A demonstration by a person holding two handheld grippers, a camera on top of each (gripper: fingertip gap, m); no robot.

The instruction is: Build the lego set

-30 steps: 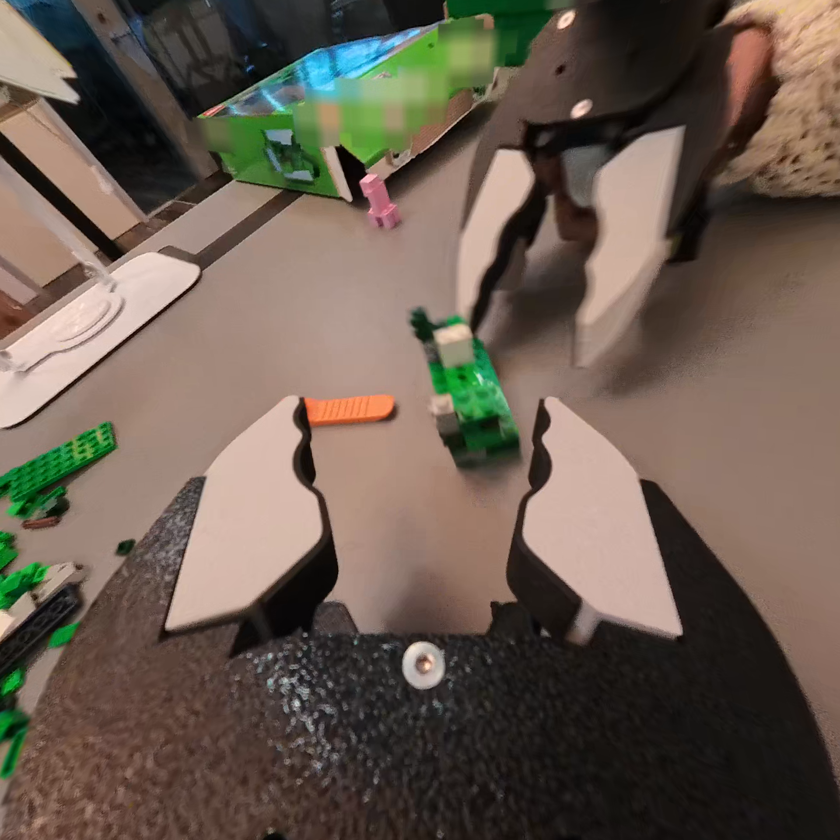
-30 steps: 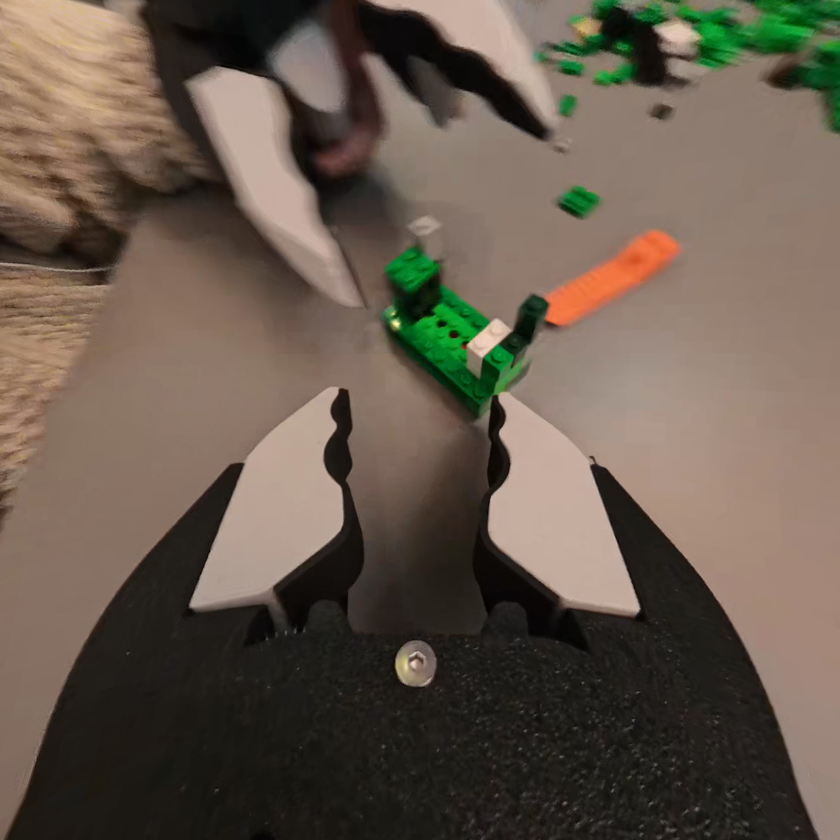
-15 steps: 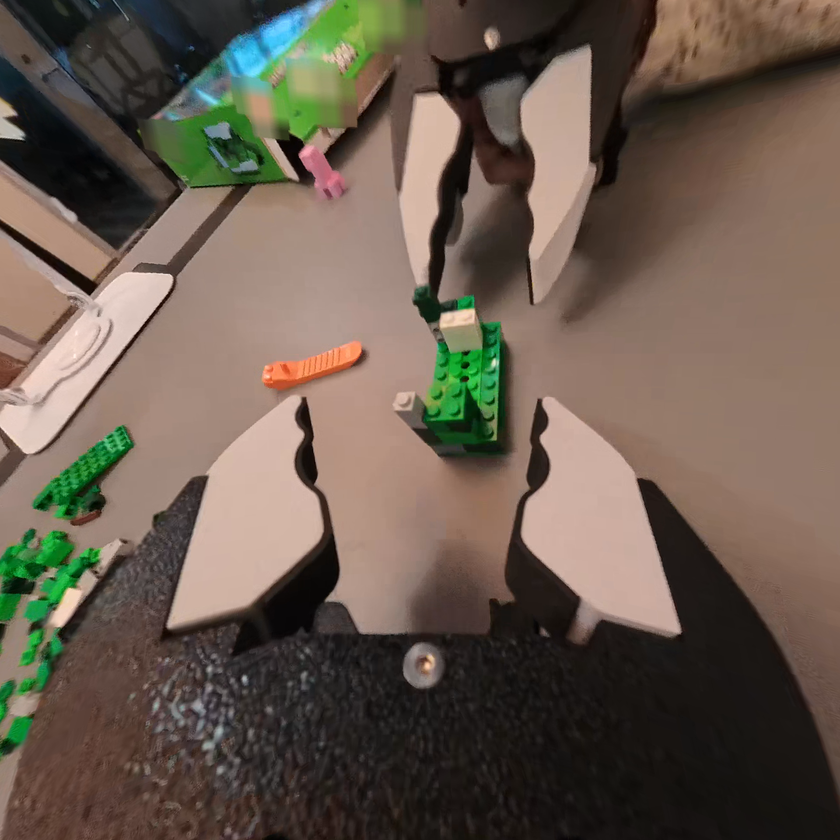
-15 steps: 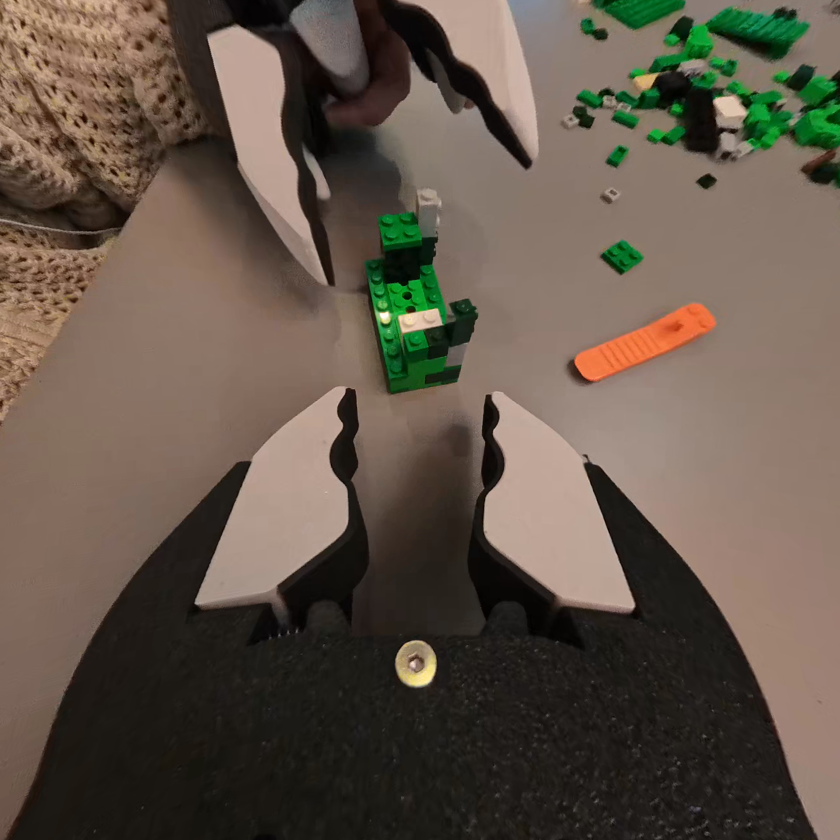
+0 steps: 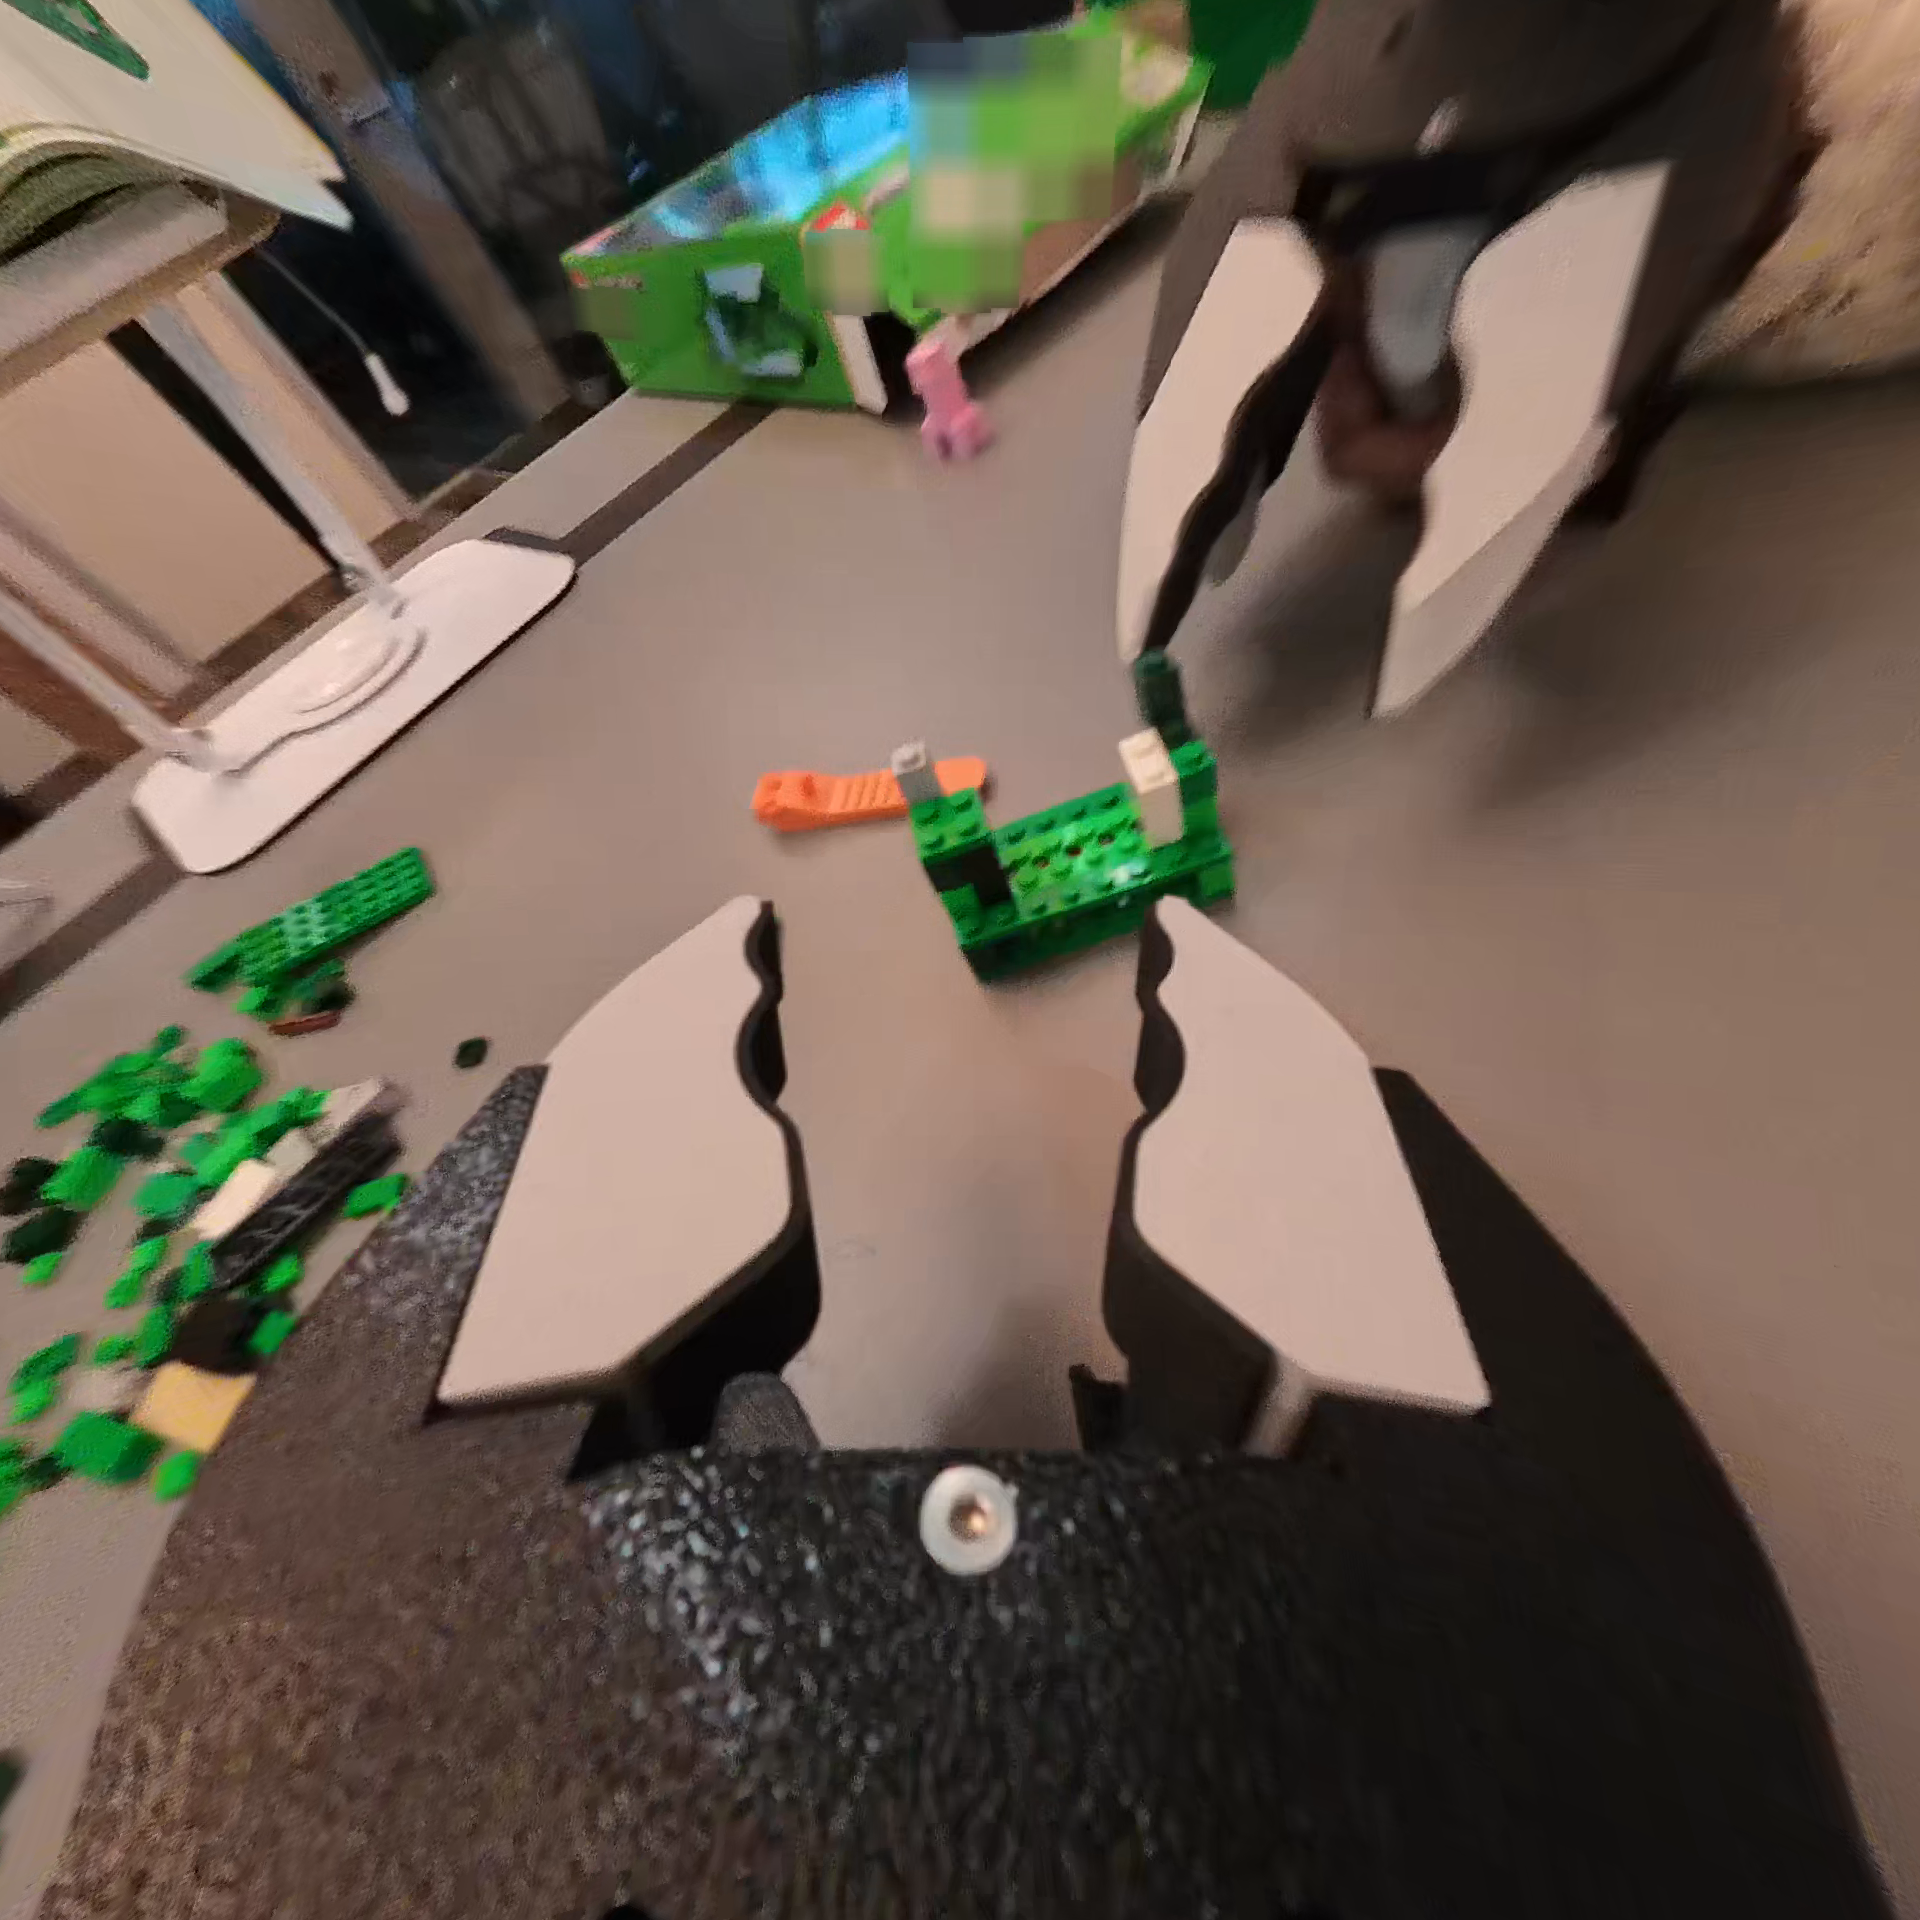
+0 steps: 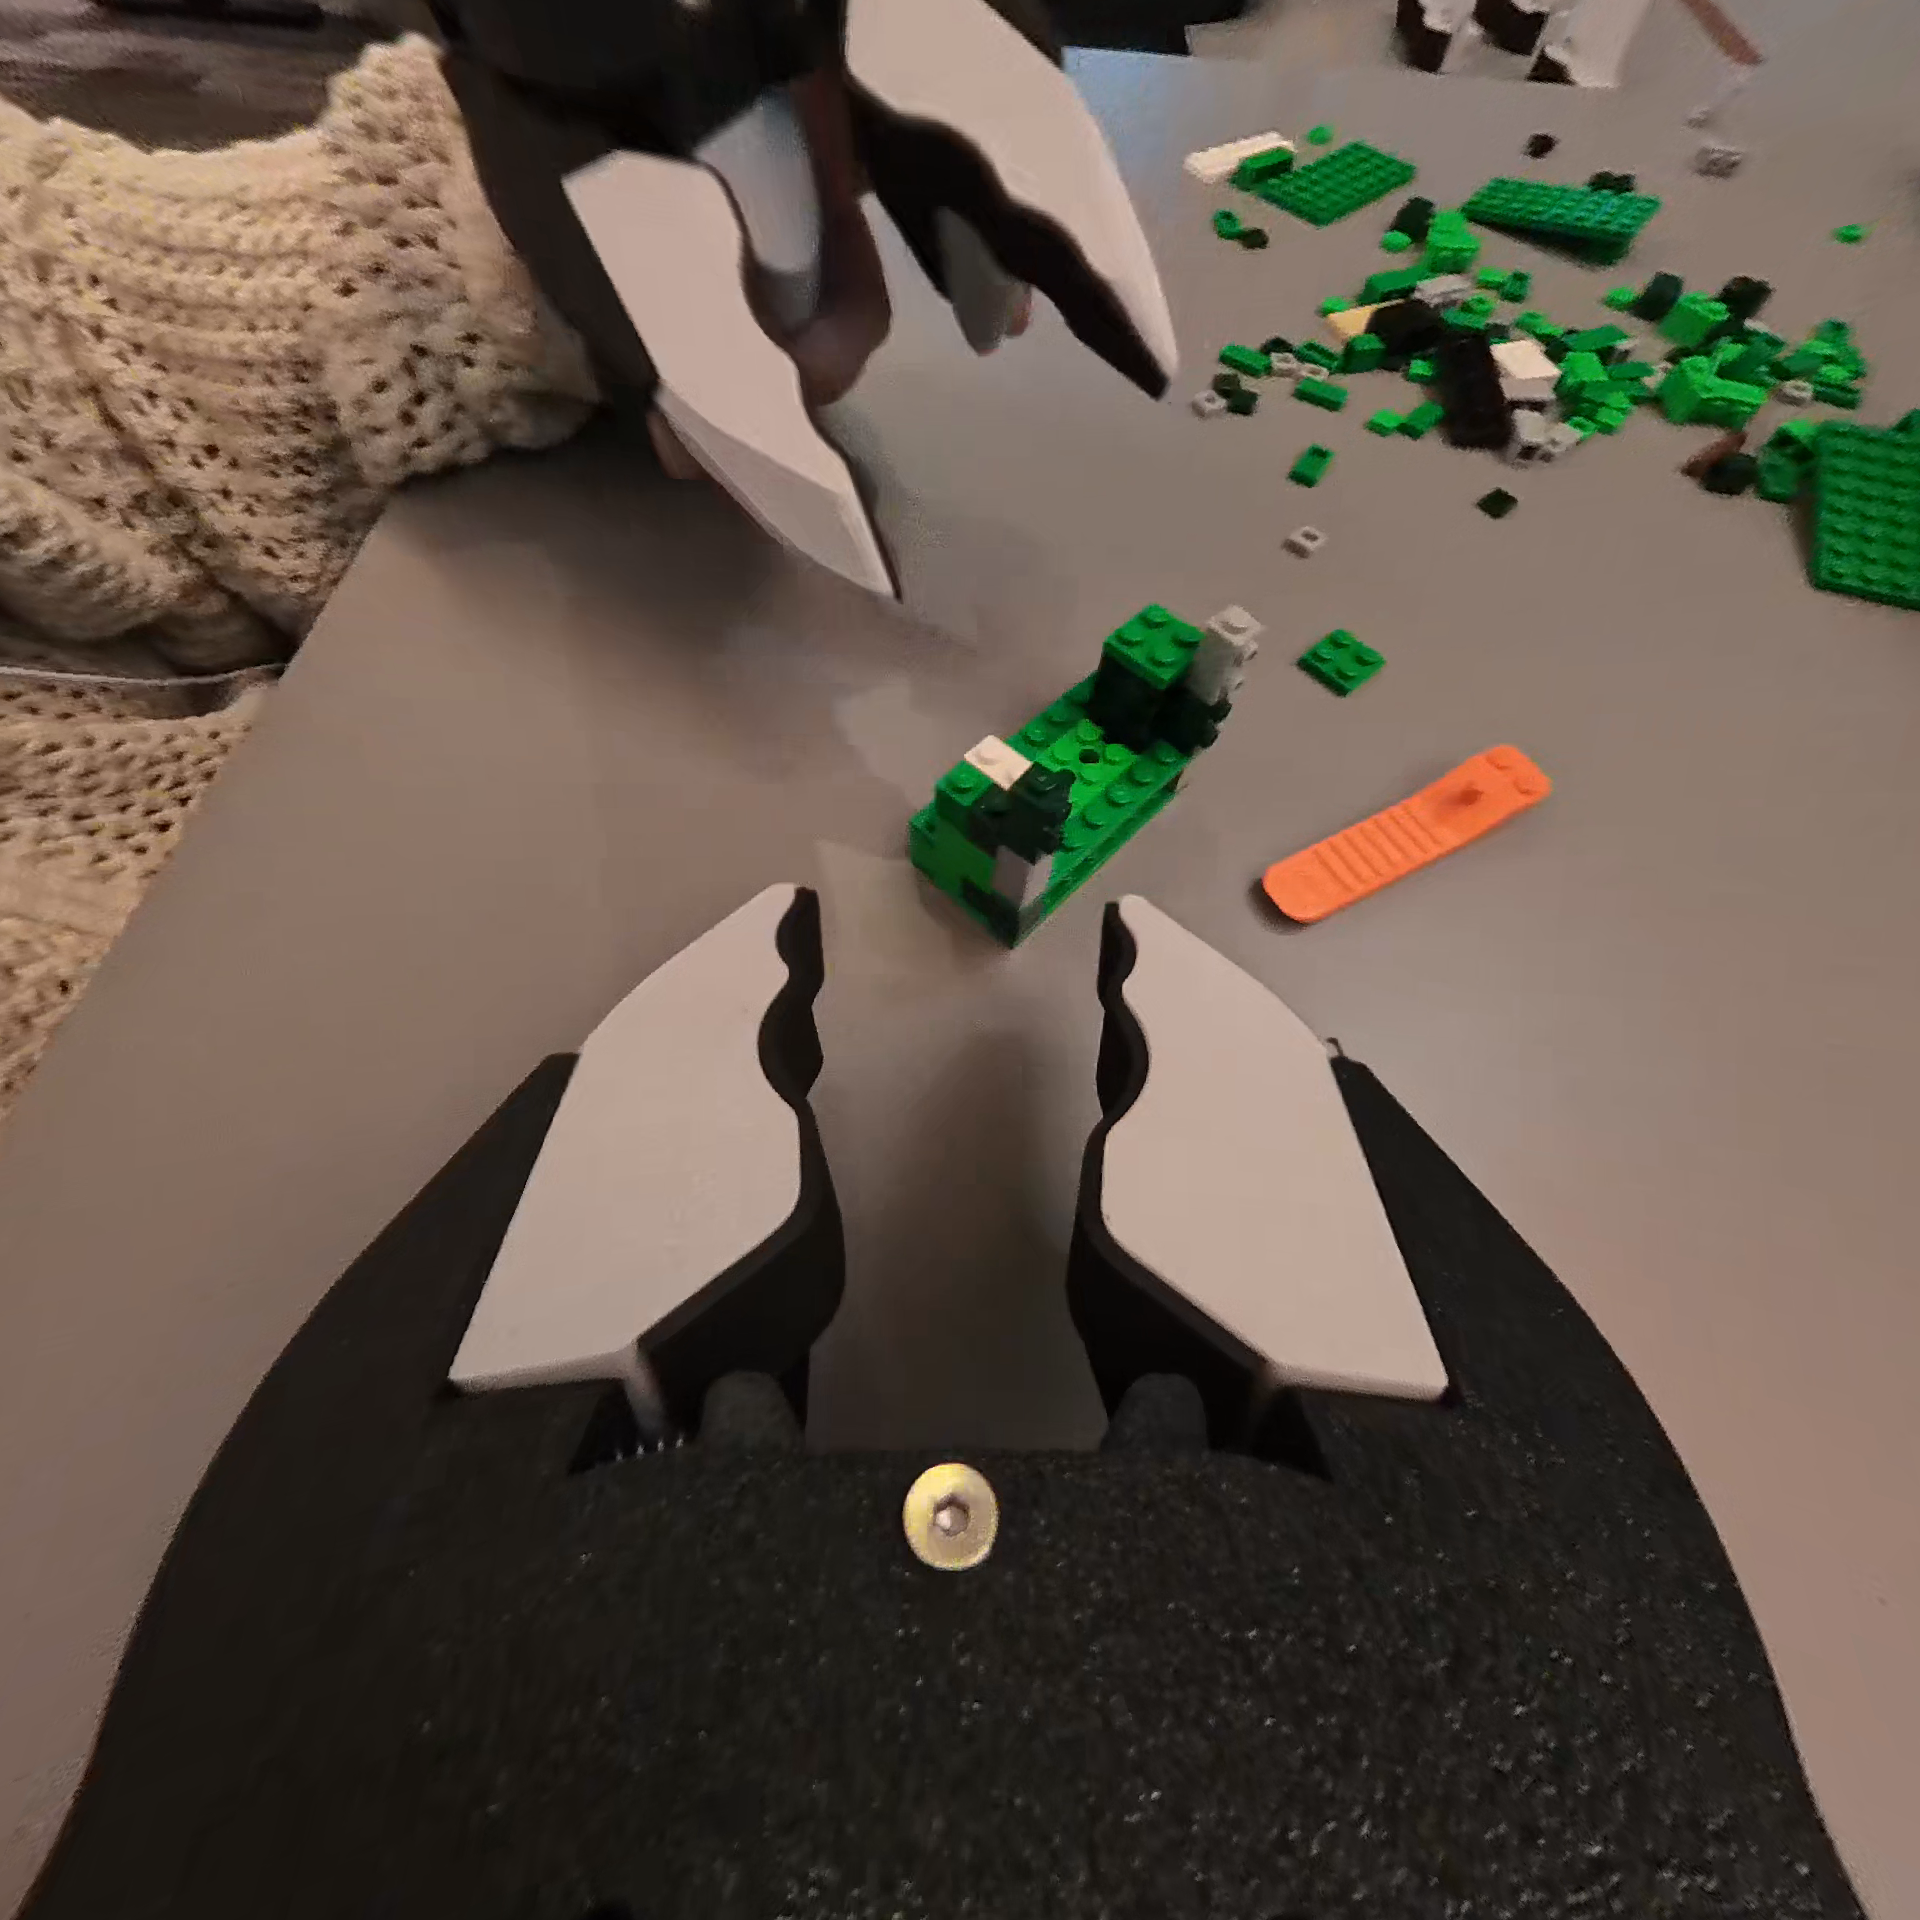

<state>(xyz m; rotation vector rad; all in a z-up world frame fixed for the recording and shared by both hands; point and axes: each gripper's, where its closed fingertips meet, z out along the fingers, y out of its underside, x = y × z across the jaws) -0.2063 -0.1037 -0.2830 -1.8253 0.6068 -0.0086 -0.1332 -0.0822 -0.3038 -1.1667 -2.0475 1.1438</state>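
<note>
On the grey table (image 5: 727,644), between our two grippers, the small green build (image 5: 1075,862) sits flat and free of either tool. It has turned since half a second ago: then it lay lengthwise, pointing from one gripper toward the other; now it lies crosswise in the left wrist view and slantwise in the right wrist view (image 6: 1070,769). We judge it was nudged round, probably to bring a better side to the fingers, though which tool did it we cannot tell.

Our left gripper (image 5: 956,925) has its fingers spread wide with nothing between them, the tips just short of the build's near edge. Our right gripper (image 6: 956,914) is likewise parted and empty, its tips close to the build's low end. In the left wrist view the right gripper's far finger (image 5: 1205,436) hangs just above the dark green post at the build's end; whether it touches we cannot say, as that part is blurred.

An orange brick separator (image 6: 1403,836) lies beside the build, apart from it. Loose green pieces (image 6: 1558,343) are scattered farther off, and a green box (image 5: 790,281) with a pink figure (image 5: 951,400) stands at the table's far side.

With both tools empty, the next brick is not yet picked; the task looks early.
</note>
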